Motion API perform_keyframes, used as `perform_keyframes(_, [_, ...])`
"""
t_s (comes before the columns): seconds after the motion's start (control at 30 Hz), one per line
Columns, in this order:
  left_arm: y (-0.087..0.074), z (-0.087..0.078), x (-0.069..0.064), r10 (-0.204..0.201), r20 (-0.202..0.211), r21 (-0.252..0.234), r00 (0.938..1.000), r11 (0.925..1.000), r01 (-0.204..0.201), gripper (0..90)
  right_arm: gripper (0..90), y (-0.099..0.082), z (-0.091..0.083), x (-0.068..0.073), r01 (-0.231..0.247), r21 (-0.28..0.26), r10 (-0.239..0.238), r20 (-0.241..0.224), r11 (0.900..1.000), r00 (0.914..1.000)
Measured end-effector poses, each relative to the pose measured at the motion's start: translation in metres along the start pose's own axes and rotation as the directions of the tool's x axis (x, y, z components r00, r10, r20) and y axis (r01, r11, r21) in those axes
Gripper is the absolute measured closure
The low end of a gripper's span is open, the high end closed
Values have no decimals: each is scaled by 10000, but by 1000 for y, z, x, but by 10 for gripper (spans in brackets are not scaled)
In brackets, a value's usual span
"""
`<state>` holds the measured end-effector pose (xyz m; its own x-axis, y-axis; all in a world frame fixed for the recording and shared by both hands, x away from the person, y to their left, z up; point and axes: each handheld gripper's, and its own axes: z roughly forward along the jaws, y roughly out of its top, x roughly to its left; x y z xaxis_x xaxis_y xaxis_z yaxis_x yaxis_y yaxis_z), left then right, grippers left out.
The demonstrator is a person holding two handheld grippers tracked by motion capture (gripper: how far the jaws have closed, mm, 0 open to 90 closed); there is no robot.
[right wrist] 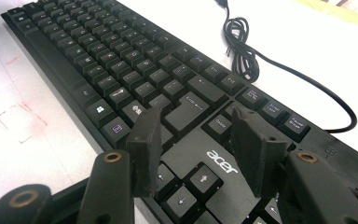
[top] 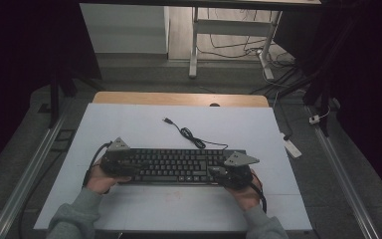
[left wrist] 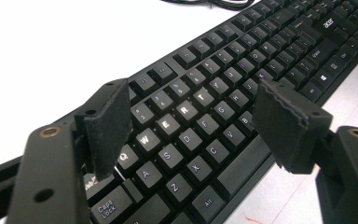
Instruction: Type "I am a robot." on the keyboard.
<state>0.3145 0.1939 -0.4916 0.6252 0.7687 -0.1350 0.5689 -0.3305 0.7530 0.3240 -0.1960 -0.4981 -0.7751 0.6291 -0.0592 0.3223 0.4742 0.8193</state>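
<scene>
Black Acer keyboard (top: 179, 166) lies on the white table (top: 129, 129), its coiled cable (top: 191, 137) just behind. Left gripper (left wrist: 193, 123) hangs wide open above the keyboard's letter keys, gripping nothing. Right gripper (right wrist: 196, 151) stands partly open over its arrow-key end, empty too.

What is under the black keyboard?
The keyboard lies on the white table. The surface beneath it is covered, so nothing else can be seen there.
</scene>
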Motion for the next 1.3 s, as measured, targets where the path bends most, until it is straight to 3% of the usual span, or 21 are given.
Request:
perform_keyframes(0.6, [0, 2, -2, 98, 272, 112, 9996, 9999, -101, 227, 530, 8, 4, 4, 17, -159, -19, -155, 9999, 9999])
perform_keyframes(1.3, [1, 5, -3, 285, 288, 218, 9992, 9993, -292, 224, 532, 28, 23, 15, 158, -298, -177, -629, 9994, 9979])
